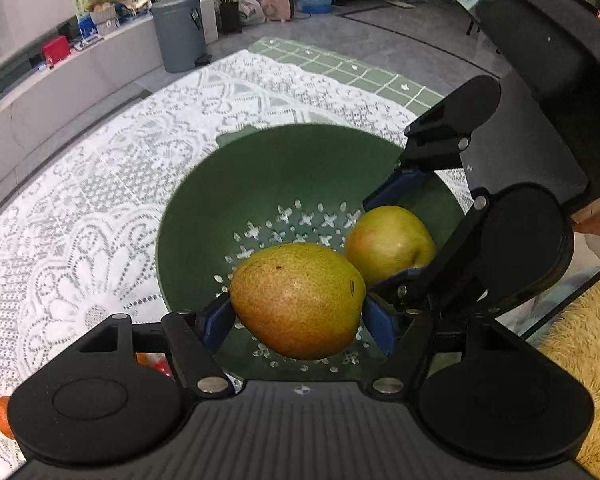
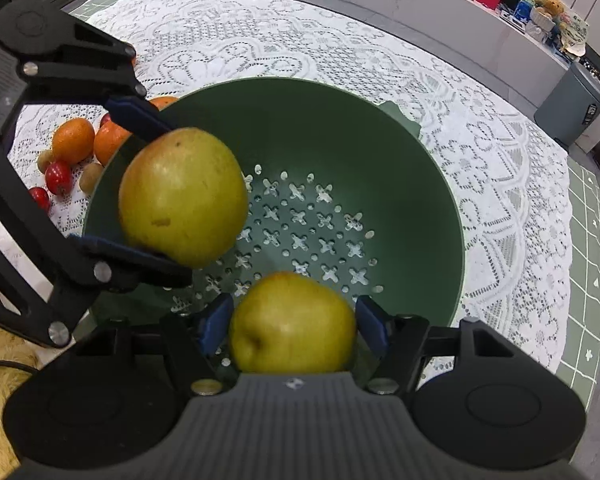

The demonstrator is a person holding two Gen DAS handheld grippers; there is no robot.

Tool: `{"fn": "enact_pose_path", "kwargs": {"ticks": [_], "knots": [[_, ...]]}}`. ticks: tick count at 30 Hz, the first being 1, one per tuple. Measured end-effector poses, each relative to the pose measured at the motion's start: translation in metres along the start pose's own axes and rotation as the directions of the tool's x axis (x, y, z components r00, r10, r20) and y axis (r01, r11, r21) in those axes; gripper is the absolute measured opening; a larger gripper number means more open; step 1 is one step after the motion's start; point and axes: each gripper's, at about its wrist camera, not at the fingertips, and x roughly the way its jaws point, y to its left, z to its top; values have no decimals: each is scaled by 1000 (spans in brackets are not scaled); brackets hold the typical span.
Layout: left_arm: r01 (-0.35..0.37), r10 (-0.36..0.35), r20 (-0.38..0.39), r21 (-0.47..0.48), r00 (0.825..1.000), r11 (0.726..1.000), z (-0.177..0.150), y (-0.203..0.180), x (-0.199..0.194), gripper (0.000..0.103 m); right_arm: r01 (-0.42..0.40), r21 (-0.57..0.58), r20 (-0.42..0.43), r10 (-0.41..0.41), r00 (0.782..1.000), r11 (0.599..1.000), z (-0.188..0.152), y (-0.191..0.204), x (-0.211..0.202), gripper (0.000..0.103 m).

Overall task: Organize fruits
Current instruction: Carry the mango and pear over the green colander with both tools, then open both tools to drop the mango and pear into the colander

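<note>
Two yellow-green pears, one in each of my tongs, hang over the dark green perforated plastic colander (image 1: 204, 208), which sits on the white lace cloth (image 1: 100, 184) covering the counter.

My left tongs (image 1: 298, 316) reach forward and slightly down over the colander's near rim, their blue pads pinching the speckled, red-blushed pear (image 1: 298, 300) across its sides. From the right-hand camera these same tongs enter from the left edge, angled across the colander's left rim.

My right tongs (image 2: 292, 328) point down into the colander from its near side, blue pads pressed against the smoother yellow pear (image 2: 292, 324). The left-hand camera shows them coming in from the right, tilted steeply.

Neither pear seems to touch the colander floor, though I cannot tell for certain. Each pear's underside is hidden by the tongs' body. Beyond the colander's left rim lie oranges (image 2: 73, 140), small red fruits (image 2: 58, 177) and small brownish ones (image 2: 90, 177), partly cut off by the rim and my left tongs.
</note>
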Motion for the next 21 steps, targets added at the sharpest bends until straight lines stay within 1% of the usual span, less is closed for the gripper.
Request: {"fn": "enact_pose_path", "kwargs": {"ticks": [8,14,19,21], "knots": [[2,-2,-46,9,999,1000,-2,-1,10,80,-1,-31,-26,0,1000,1000,5,3,8,64],[-37,40,-63,45,997,998,-2,-7,15,80,1,-39,-49,-3,999,999,8,4,9,64],[-76,83,-78,90,993,993,-2,-13,19,81,12,-66,-58,-16,998,998,11,6,6,64],[-80,87,-81,83,993,993,-2,-13,19,81,13,-69,-59,-17,998,998,11,6,4,64]]}}
